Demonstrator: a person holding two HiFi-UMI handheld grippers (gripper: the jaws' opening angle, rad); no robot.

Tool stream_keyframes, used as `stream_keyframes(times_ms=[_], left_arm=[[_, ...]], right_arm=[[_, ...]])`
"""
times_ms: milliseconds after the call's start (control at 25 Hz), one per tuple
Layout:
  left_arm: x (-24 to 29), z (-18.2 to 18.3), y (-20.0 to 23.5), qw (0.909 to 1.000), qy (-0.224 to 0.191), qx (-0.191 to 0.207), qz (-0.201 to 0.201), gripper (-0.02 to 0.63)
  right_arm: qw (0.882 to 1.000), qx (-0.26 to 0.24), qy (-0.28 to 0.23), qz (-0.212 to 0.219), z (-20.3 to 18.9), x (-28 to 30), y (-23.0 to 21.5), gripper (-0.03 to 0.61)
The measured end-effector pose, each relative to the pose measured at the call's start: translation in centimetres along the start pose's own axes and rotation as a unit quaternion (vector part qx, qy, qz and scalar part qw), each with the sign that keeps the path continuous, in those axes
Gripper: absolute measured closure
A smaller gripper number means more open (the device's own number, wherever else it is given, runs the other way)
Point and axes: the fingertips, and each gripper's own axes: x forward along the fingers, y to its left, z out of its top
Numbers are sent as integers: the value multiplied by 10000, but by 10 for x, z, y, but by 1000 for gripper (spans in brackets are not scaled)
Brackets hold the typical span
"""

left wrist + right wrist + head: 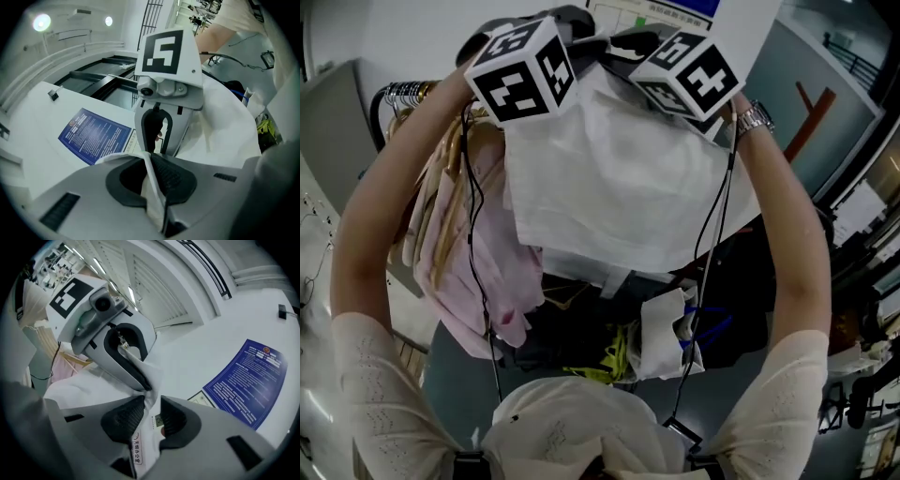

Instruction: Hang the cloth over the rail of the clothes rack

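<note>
A white cloth (619, 187) hangs spread in front of me in the head view, held up by its top edge. My left gripper (579, 39) is shut on that edge, and the fabric fold (153, 180) lies pinched between its dark pads. My right gripper (625, 47) faces it closely and is shut on the cloth beside a printed label (137, 451). Each gripper shows in the other's view: the right gripper (157, 133) and the left gripper (136, 373). The rack's rail (394, 94), crowded with hanger hooks, lies at the upper left, apart from the cloth.
Pink garments on wooden hangers (469, 244) hang from the rack at the left. Dark clothes and a white bag (666, 333) sit below the cloth. A blue poster (93, 136) is fixed to a white wall just beyond the grippers.
</note>
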Motion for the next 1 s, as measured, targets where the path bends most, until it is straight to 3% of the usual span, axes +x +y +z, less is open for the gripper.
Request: stream_keyframes(times_ms=[80, 120, 200, 440, 640, 880, 1000], left_arm=[[-2, -1, 1, 9999, 48, 65, -61, 592], [-2, -4, 0, 9998, 120, 157, -58, 592], [-3, -9, -3, 9989, 274, 378, -48, 592], [-45, -15, 1, 9991, 224, 354, -93, 592], [-72, -15, -24, 9961, 310, 739, -376, 592], [-66, -16, -59, 9924, 361, 925, -729, 592], [-61, -22, -63, 9925, 381, 764, -879, 594]], right_arm=[[10000, -57, -12, -27, 1, 8, -1, 472], [10000, -58, 3, -34, 1, 12, -1, 518], [9999, -67, 67, -50, 0, 16, -4, 546], [9996, 119, 102, -216, -12, 6, -33, 548], [9994, 233, 141, -235, -16, 9, -45, 548], [9988, 393, 295, 62, -23, 32, -36, 545], [9981, 465, 401, -5, -29, 30, -38, 520]])
